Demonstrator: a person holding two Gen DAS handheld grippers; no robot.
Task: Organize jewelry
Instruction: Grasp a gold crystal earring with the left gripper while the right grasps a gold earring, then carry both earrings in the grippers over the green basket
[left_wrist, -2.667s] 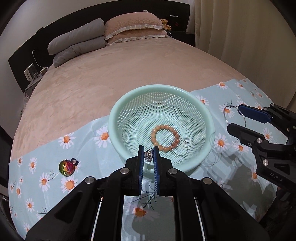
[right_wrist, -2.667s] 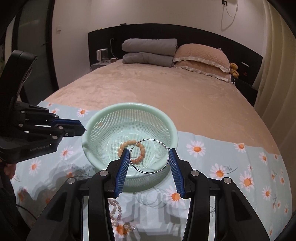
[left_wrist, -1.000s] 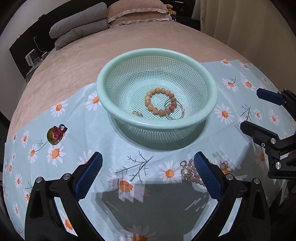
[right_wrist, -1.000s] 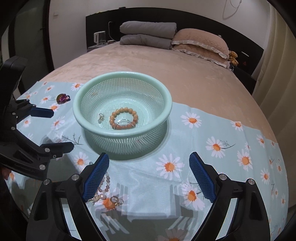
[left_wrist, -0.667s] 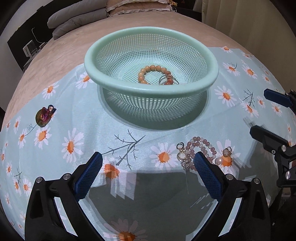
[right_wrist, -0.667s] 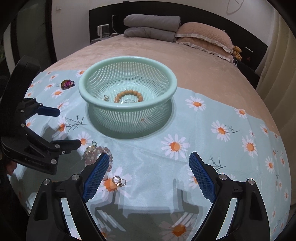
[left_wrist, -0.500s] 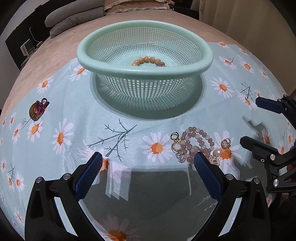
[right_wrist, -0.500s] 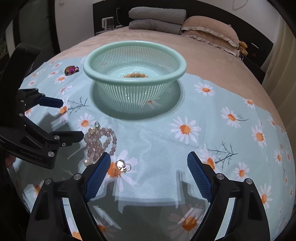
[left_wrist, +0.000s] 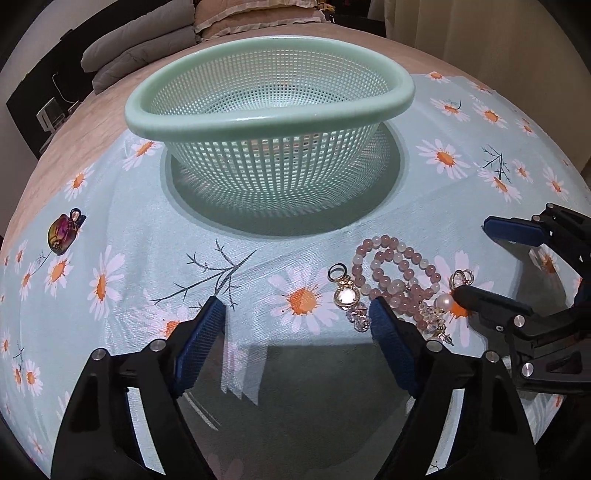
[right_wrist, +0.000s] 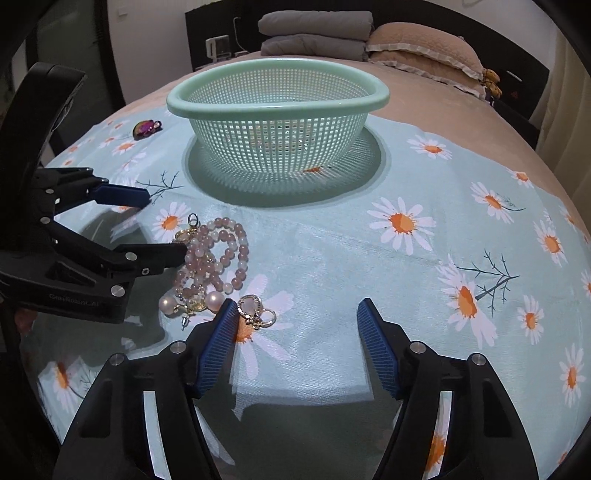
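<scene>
Nearest the lens, the left gripper hangs low over the daisy-print cloth spread on the bed. Its jaws stand fairly wide and have just been closing, with only bare cloth and a printed daisy between them. Its right-hand pad sits just beside a gold drop earring and the coiled pink bead bracelet.

The right gripper is equally low, its jaws about half open and also just closing (nothing is pinched yet). Its left-hand pad lies just beside a small gold ring earring; the rest of the gap holds only cloth. Left of that pad lie two pearl earrings, touching the bracelet's near edge.

Farther back on the cloth stands the mint-green mesh basket, upright. From this low angle I cannot tell what it holds. To its left, well apart from the heap, lies an iridescent brooch. Beyond, at the head of the bed, are folded grey quilts and a tan pillow.
</scene>
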